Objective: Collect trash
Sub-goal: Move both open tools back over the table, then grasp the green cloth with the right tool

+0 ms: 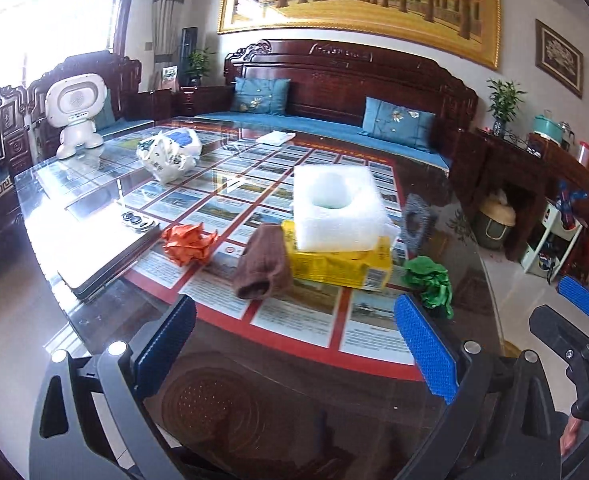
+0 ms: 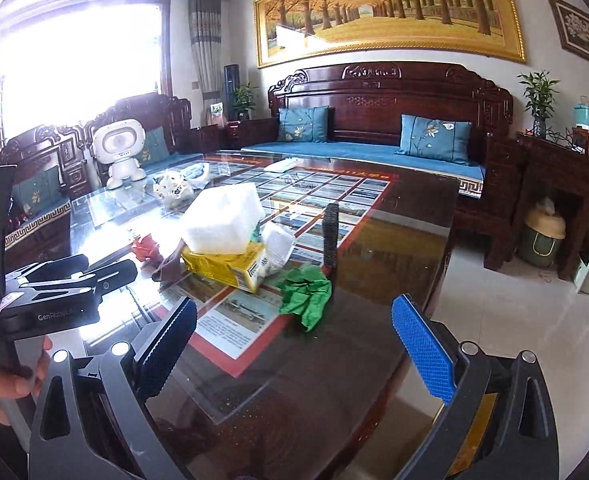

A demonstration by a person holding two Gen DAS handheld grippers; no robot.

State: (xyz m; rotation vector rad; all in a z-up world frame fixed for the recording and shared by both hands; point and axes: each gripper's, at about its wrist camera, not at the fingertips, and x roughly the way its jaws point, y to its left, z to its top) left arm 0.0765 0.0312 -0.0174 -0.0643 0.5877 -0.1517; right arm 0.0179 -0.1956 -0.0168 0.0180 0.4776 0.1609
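The trash sits in a loose cluster on the glass worktop (image 1: 106,320), near the middle of both views. A green crumpled paper (image 1: 430,282) lies at the right end of the cluster, just right of a yellow box (image 1: 334,266) in the left wrist view and low centre in the right wrist view (image 2: 306,292). A white foam block (image 1: 336,210) with a round hollow in its top rests on the yellow box, and a brown cloth (image 1: 260,266) lies against the box's left side. Further left, an orange crumpled paper (image 1: 188,242) lies beside a phone (image 1: 134,222) that rests on a closed laptop (image 1: 94,264). A thin dark foam piece (image 1: 416,216) stands upright just behind the green paper. Toward the upper left of the left wrist view, a knotted white plastic bag (image 1: 166,158) lies well apart from the cluster, with a white toy robot (image 1: 76,114) beyond it at the worktop's far corner. The left hand-held gripper (image 1: 302,340) hangs over the near edge of the worktop with its blue pads spread wide and nothing between them. The right hand-held gripper (image 2: 306,350) is likewise spread and empty, the green paper lying just beyond its fingertips. A hand (image 2: 2,384) shows at the lower left of the right wrist view, gripping the other tool's handle.
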